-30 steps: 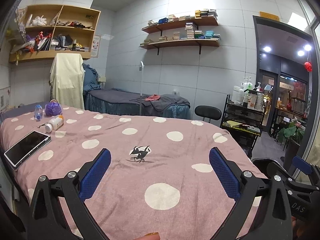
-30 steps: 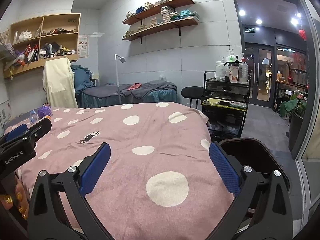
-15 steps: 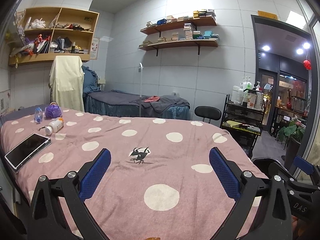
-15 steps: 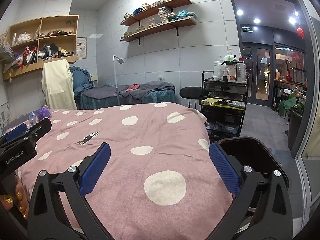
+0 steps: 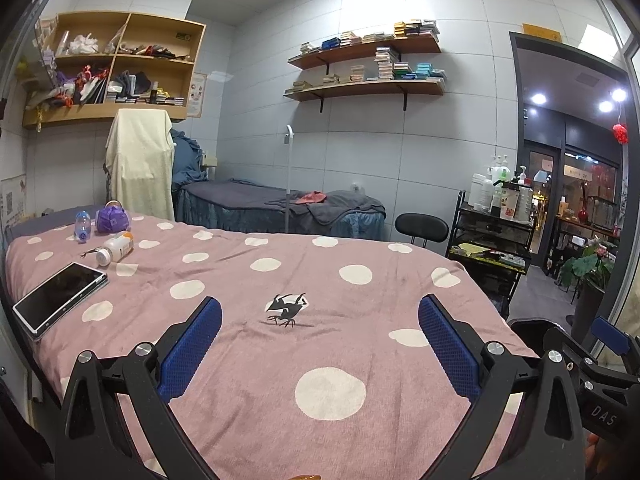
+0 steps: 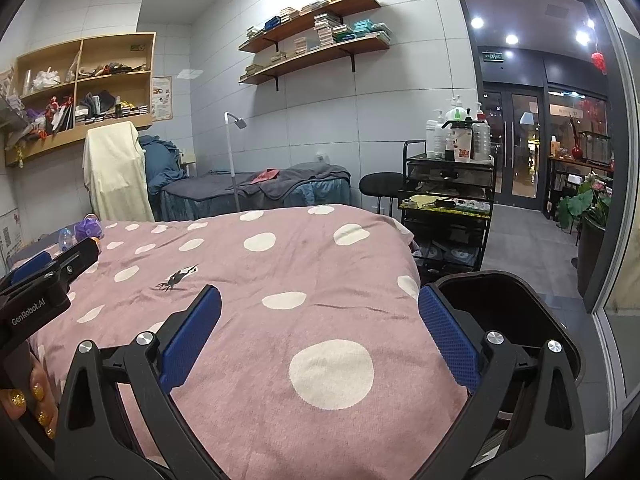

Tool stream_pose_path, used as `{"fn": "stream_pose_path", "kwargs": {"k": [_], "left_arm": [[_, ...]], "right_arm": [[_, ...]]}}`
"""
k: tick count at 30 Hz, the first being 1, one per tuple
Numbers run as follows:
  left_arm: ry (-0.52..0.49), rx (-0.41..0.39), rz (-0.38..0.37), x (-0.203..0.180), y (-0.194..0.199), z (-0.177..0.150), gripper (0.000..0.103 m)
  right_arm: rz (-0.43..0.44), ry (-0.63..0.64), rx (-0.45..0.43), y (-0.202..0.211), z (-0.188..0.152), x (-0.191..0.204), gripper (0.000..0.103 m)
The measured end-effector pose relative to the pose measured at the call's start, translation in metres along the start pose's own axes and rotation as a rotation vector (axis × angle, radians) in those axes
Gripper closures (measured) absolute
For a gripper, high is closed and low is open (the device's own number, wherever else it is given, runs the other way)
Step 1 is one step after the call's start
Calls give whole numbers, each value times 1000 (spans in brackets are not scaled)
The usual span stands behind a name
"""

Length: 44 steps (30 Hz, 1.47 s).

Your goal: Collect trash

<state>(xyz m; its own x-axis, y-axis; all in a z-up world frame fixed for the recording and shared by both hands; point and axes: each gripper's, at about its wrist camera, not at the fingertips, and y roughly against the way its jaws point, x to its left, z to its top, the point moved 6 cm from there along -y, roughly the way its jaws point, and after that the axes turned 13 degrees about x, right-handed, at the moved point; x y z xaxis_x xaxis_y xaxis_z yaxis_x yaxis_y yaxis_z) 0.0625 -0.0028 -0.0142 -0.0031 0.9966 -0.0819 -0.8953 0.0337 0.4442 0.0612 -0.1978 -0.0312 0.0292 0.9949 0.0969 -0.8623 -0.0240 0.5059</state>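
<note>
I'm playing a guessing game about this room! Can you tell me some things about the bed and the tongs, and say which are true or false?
1. Both tongs, left and right, are open and hold nothing. True.
2. The white bottle stands upright. False: it lies on its side.
3. The phone lies on the spotted blanket. True.
4. The black bin sits on the bed. False: it stands beside the bed.
</note>
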Motion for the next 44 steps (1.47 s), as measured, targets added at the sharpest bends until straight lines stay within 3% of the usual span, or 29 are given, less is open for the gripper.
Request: {"fn": "stream_pose_path", "kwargs": {"k": [44], "left_arm": [[-14,23,-27,-7,-5,2,6]], "right_arm": [[7,-14,24,-2,-3,-5,6]]}}
